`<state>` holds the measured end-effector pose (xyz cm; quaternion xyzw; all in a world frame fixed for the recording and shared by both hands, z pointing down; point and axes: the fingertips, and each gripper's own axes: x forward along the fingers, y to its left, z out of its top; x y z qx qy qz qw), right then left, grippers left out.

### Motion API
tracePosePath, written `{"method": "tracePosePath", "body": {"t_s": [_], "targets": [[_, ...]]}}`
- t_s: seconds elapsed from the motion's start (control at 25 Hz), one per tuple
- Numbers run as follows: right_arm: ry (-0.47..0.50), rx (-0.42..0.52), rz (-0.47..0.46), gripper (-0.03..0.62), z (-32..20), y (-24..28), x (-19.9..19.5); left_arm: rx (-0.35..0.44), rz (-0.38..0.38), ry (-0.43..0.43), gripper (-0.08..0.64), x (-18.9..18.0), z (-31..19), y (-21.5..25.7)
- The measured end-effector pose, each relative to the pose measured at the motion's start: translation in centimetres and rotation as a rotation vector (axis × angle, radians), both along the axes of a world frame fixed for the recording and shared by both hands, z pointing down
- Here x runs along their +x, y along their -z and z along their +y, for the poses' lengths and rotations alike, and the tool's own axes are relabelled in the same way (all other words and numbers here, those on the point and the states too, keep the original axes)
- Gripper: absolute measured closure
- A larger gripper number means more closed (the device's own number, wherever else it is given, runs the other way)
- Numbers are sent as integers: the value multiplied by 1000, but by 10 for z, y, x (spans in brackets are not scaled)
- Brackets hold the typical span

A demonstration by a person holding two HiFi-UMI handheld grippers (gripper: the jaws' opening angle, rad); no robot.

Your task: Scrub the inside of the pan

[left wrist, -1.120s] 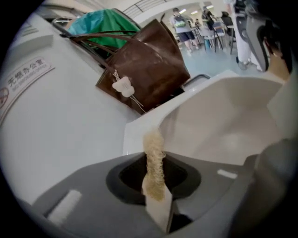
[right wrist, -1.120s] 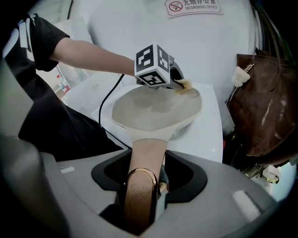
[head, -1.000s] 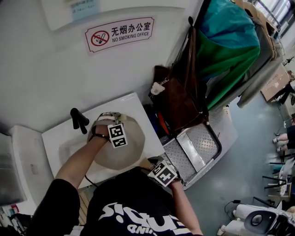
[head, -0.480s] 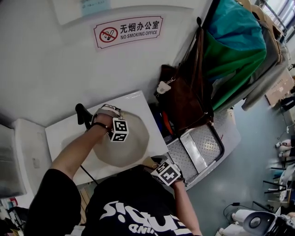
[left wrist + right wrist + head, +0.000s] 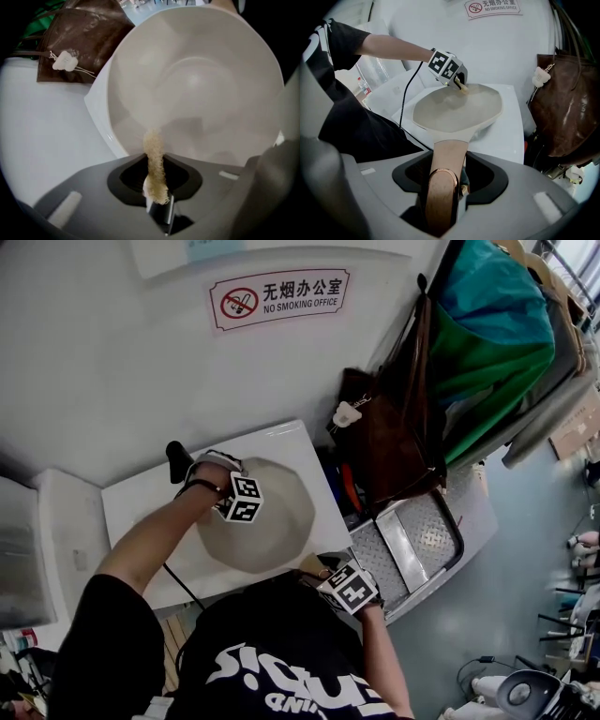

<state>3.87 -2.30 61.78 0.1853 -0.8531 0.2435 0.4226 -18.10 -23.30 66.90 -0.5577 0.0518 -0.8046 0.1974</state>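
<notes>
If the pan handle (image 5: 444, 154) twists in the right gripper (image 5: 440, 185), whose jaws are clamped tight on it in the foreground, the pale pan (image 5: 457, 112) could roll and slide off the white table (image 5: 508, 136) under the scrubbing push. Farther out, the left gripper (image 5: 157, 199) pinches a thin, coarse scrubber strip (image 5: 153, 157) with jaws nearly together. Its free end touches the pan's inner wall near the rim opposite the handle, and hard pressure may fold it or drag it loose. Beyond, a brown bag (image 5: 567, 108) hangs nearby.
</notes>
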Motion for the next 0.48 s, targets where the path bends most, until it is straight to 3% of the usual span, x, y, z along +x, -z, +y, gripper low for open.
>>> {"method": "tracePosePath", "body": {"t_s": [0.12,0.48], "targets": [[1,1,0,370,0,0,0,-64,-50,27,494,-9,13,-3],[8,11,-4,373,-1,1,-1,-218,-107,65,494,-24,43,-3]]}}
